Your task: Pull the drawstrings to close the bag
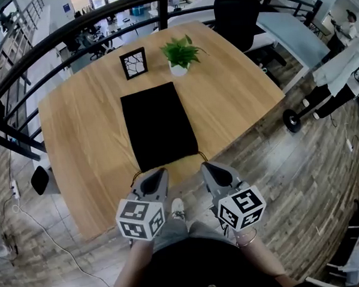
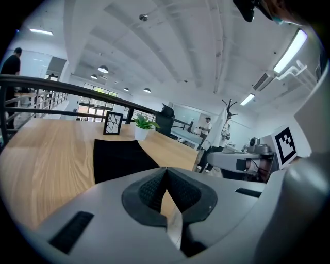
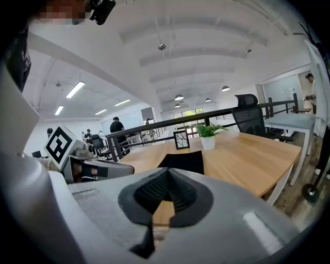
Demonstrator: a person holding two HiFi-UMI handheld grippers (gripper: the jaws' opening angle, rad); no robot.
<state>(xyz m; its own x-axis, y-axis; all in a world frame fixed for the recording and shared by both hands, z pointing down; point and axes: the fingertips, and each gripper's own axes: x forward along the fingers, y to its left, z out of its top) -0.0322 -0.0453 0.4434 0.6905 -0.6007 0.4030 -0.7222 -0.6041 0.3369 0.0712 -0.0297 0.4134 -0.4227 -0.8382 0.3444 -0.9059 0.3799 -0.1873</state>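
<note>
A flat black drawstring bag (image 1: pixel 157 126) lies in the middle of the wooden table (image 1: pixel 77 145), its mouth end toward me. A thin tan cord (image 1: pixel 201 155) loops out at its near right corner. My left gripper (image 1: pixel 160 169) is over the table's near edge, just off the bag's near left corner, shut with nothing visible between its pads. My right gripper (image 1: pixel 205 164) is beside the near right corner, close to the cord, also shut and empty. The left gripper view shows closed jaws (image 2: pixel 166 169) with the bag (image 2: pixel 116 157) ahead. The right gripper view shows the same, jaws (image 3: pixel 167 170) and bag (image 3: pixel 185 162).
A small potted plant (image 1: pixel 179 54) and a black picture frame (image 1: pixel 133 63) stand at the far end of the table. A black railing (image 1: pixel 54 41) curves behind it. An office chair (image 1: pixel 236 14), a grey desk (image 1: pixel 293 32) and a person (image 1: pixel 338 71) are at the right.
</note>
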